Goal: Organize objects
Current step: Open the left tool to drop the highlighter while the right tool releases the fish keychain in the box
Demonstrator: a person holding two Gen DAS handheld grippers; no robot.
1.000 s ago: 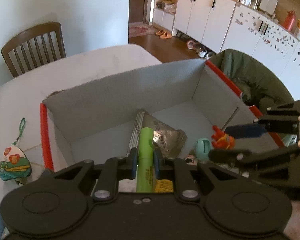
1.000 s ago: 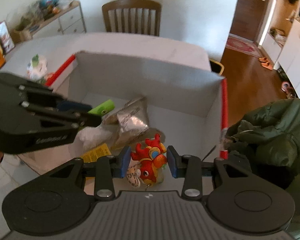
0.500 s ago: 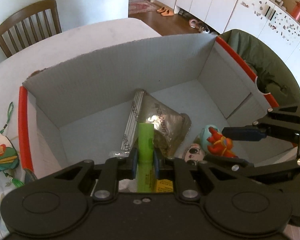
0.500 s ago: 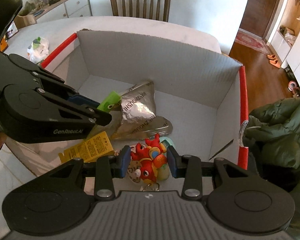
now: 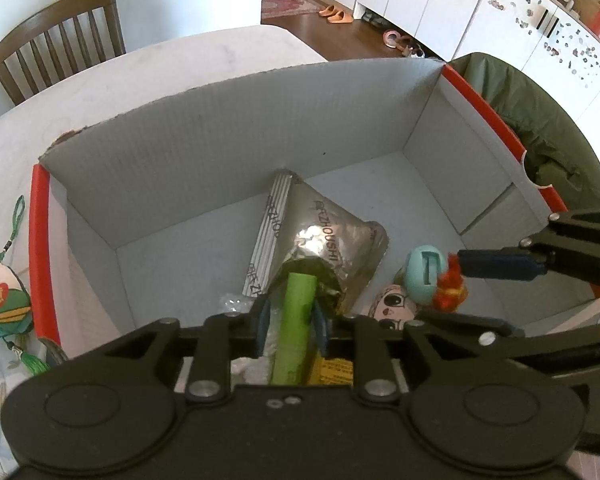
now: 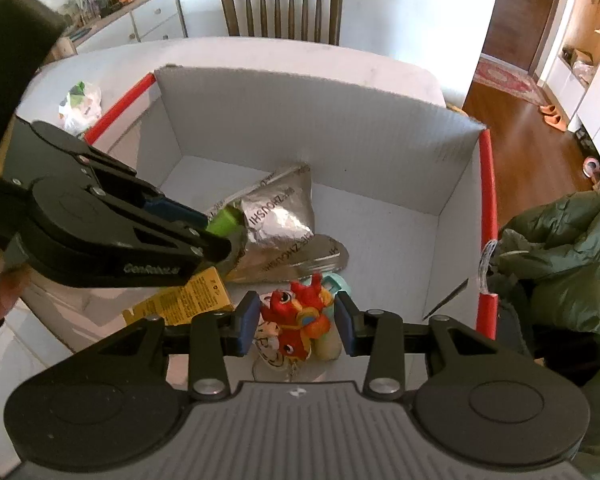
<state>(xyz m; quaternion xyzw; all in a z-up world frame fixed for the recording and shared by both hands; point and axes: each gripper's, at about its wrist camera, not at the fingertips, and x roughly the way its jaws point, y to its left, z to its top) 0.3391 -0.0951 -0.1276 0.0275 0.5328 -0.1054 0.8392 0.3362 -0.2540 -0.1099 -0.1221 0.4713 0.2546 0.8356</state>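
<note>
On the table (image 5: 204, 60), left of the box (image 5: 220, 152), a pouch (image 5: 4, 304) was seen, partly cut off by the frame edge. Inside the box, the left claw (image 5: 290, 322) was clamped on a green tube (image 5: 294, 320), whose lower end was hidden behind the claw body. A foil bag (image 5: 324, 240) lay just beyond it, its near edge covered by the tube. A yellow packet (image 6: 184, 300) was half hidden under the left claw. To the right, the red toy (image 6: 298, 320) sat between the pads of the right claw (image 6: 296, 322); whether it was gripped could not be told. A teal object (image 5: 422, 274) behind it was hard to make out.
</note>
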